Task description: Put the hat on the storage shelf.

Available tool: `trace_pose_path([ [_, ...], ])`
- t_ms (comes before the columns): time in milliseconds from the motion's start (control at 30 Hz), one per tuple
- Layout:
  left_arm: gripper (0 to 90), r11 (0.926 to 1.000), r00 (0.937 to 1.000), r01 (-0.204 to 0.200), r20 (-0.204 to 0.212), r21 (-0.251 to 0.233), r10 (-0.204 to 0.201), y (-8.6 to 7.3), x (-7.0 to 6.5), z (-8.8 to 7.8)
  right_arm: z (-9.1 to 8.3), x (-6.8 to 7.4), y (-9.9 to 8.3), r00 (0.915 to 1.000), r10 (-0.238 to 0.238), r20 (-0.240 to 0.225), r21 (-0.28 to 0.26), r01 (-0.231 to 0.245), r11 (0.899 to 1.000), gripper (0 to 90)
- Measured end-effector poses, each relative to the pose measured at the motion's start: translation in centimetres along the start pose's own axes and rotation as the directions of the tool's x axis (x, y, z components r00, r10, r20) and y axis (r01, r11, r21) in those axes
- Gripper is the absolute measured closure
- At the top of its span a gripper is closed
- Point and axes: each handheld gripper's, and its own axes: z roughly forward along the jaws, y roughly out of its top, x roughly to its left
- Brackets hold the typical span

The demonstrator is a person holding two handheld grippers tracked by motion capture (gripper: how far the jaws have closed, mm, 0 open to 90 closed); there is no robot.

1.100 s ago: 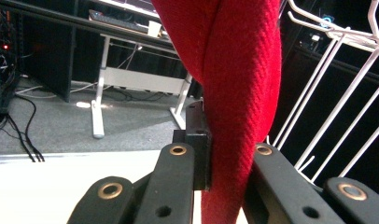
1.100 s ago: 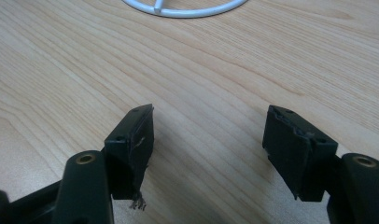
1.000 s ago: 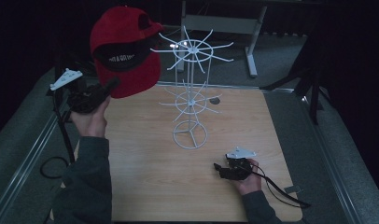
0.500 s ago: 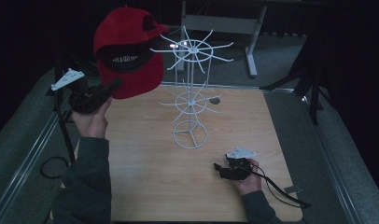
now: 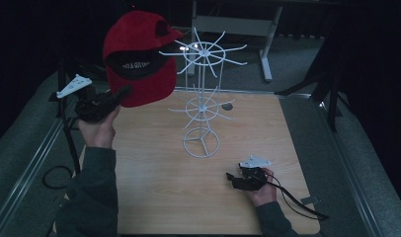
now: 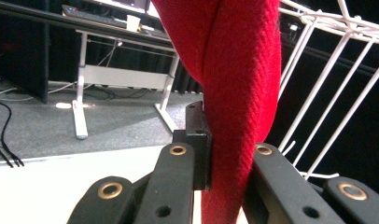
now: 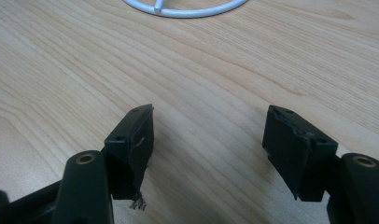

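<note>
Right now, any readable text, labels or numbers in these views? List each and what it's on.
Red cap, black inner band: a line of white print, too blurred to read.
White wire rack: no text visible.
Left gripper, shut on the cap's fabric: no markings readable.
Right gripper, open over the wooden table: no markings readable.
Nothing else legible in any view.

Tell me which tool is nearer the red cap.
Left. The left tool is clamped on the red cap, holding it up beside the white wire stand; the right tool rests open low over the table, well apart.
</note>
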Motion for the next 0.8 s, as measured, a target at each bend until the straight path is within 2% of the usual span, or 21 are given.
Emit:
trace_pose_path([
  [133,86.0,1.0000,0.9999,-0.005,0.009,0.007,0.005,-0.3,-0.1,0.2,0.0,0.0,0.0,1.0000,-0.001,0.000,0.000,0.001,1.000,33.4],
  [167,86.0,1.0000,0.9998,0.005,0.020,0.008,-0.005,-0.6,0.1,0.2,0.0,0.0,0.0,1.0000,-0.001,-0.001,-0.001,0.001,1.000,33.4],
  [367,86.0,0.9994,0.9998,0.018,0.012,0.029,-0.018,-1.4,0.5,0.2,0.0,0.0,0.0,1.0000,-0.001,-0.001,-0.001,0.001,1.000,33.3],
  [600,85.9,0.9970,1.0000,-0.010,0.001,0.077,0.010,-2.4,0.9,0.4,0.0,0.0,0.0,1.0000,-0.001,-0.001,0.000,0.001,1.000,33.4],
  [767,85.8,0.9960,0.9998,-0.020,0.006,0.087,0.020,-2.7,1.0,0.4,0.0,0.0,0.0,1.0000,-0.001,-0.001,-0.001,0.001,1.000,33.4],
  [800,85.8,0.9941,0.9993,-0.037,-0.002,0.102,0.037,-2.9,0.9,0.5,0.0,0.0,0.0,1.0000,-0.001,-0.001,0.000,0.001,1.000,33.4],
])
